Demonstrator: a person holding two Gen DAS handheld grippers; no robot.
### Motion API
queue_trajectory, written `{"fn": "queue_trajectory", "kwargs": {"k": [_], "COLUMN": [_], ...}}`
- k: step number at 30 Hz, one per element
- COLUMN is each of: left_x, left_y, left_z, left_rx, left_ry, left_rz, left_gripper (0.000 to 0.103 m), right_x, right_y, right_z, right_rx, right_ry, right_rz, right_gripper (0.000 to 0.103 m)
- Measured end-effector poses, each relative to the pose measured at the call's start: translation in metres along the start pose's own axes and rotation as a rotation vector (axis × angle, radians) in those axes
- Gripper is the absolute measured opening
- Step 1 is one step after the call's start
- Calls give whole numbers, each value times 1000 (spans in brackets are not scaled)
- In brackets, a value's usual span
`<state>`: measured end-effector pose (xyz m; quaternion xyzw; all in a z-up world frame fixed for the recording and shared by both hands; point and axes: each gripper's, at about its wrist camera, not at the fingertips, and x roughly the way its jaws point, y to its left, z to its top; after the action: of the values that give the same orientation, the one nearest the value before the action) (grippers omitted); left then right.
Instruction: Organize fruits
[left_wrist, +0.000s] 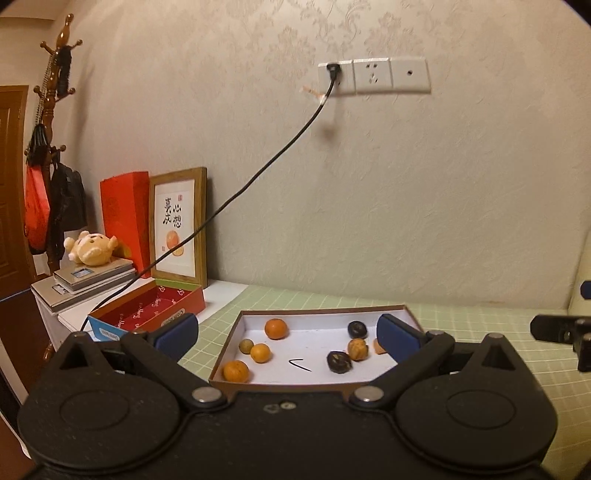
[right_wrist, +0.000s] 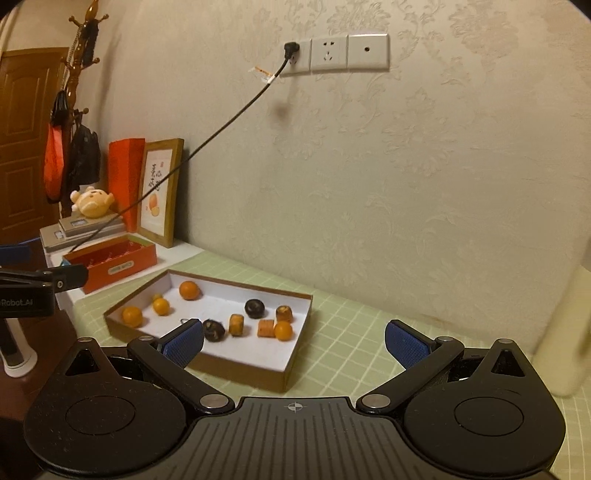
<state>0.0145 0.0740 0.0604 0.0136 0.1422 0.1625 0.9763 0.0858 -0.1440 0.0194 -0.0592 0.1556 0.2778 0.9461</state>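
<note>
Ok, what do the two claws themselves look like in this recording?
Both match: matte black bodies with two round discs, angled black arms on silver pivot pins, and blue textured fingers. The left claw is seen from the right camera with white "Robot_AI" lettering. The right claw has a ribbed plate with a small crosshair mark.

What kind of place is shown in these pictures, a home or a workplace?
Most likely a room in a home. A wooden coat rack with hanging bags stands by a door, a framed calligraphy picture leans against patterned wallpaper, and a plush toy lies on stacked boxes.
</note>
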Motion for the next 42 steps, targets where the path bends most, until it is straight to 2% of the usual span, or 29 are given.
{"fn": "queue_trajectory", "kwargs": {"k": [4, 8, 10, 14, 21, 42], "left_x": [-17, -22, -23, -17, -18, -17], "left_y": [-9, -15, -14, -14, -9, -8], "left_z": [-11, -33, -40, -43, -47, -48], "left_rx": [10, 15, -15, -14, -13, -8], "left_ry": [-13, -5, -9, 3, -2, 1], "left_rz": [-10, -23, -41, -38, -27, -33], "left_gripper": [97, 97, 97, 97, 97, 97], "right_x": [-22, -22, -20, -21, -12, -10], "right_y": [3, 7, 11, 14, 20, 21], "right_z": [-12, -26, -26, -31, -34, -34], "right_rx": [14, 0, -12, -27, -51, -32], "right_ry": [-9, 22, 18, -2, 19, 24], "right_rz": [7, -4, -21, -26, -20, -10], "right_gripper": [103, 103, 103, 103, 103, 103]}}
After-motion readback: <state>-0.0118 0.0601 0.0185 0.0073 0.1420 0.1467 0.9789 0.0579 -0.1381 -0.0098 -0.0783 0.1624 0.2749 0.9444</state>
